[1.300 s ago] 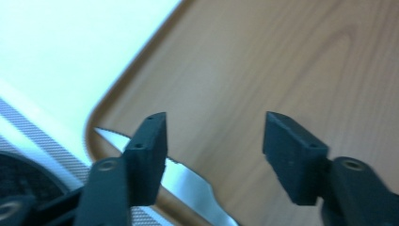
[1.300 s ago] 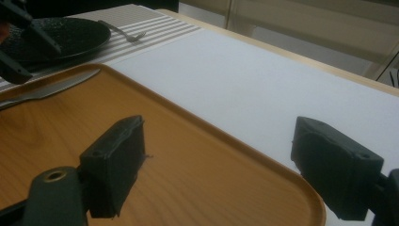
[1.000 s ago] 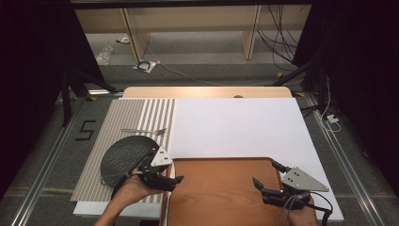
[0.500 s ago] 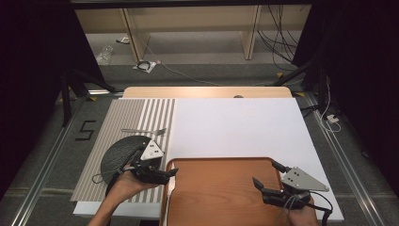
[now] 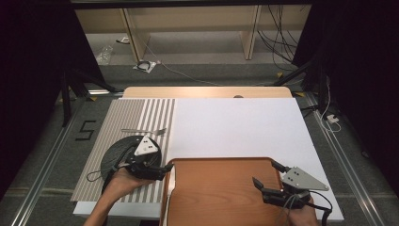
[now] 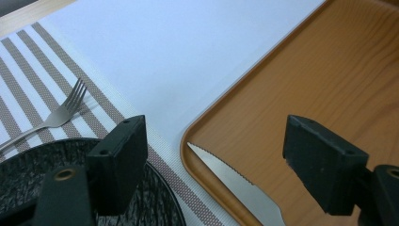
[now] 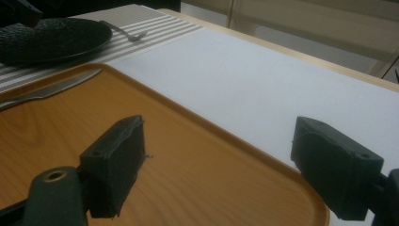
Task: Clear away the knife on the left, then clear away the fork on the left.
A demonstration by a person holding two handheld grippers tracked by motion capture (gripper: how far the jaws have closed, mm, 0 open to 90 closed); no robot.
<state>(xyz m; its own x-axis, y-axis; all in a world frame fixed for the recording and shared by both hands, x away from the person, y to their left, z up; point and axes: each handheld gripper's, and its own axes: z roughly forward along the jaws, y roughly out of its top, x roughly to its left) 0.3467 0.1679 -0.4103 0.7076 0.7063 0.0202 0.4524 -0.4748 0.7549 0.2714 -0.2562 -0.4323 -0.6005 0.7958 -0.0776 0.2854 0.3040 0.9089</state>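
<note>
My left gripper (image 5: pixel 164 170) hangs over the right rim of a dark round plate (image 5: pixel 117 157) and points at the wooden tray (image 5: pixel 221 197). Its jaws have just been opening and now stand wide with nothing between them. In the left gripper view my left gripper (image 6: pixel 214 128) frames a serrated knife (image 6: pixel 235 186) that lies inside the tray's (image 6: pixel 329 70) left rim. My right gripper (image 5: pixel 265 173) rests open over the tray's right side, and the right gripper view shows it (image 7: pixel 221 126) empty above bare wood (image 7: pixel 188 165). The knife (image 7: pixel 51 89) lies far left there.
A silver fork (image 5: pixel 143 131) lies on the striped placemat (image 5: pixel 136 113) beyond the plate. A white mat (image 5: pixel 235 125) covers the table behind the tray. Cables and shelf legs stand on the floor past the table's far edge.
My left gripper has drawn back to the left from the tray's edge, over the plate, and risen a little. Its jaws have spread wider. The right gripper has stayed put.
</note>
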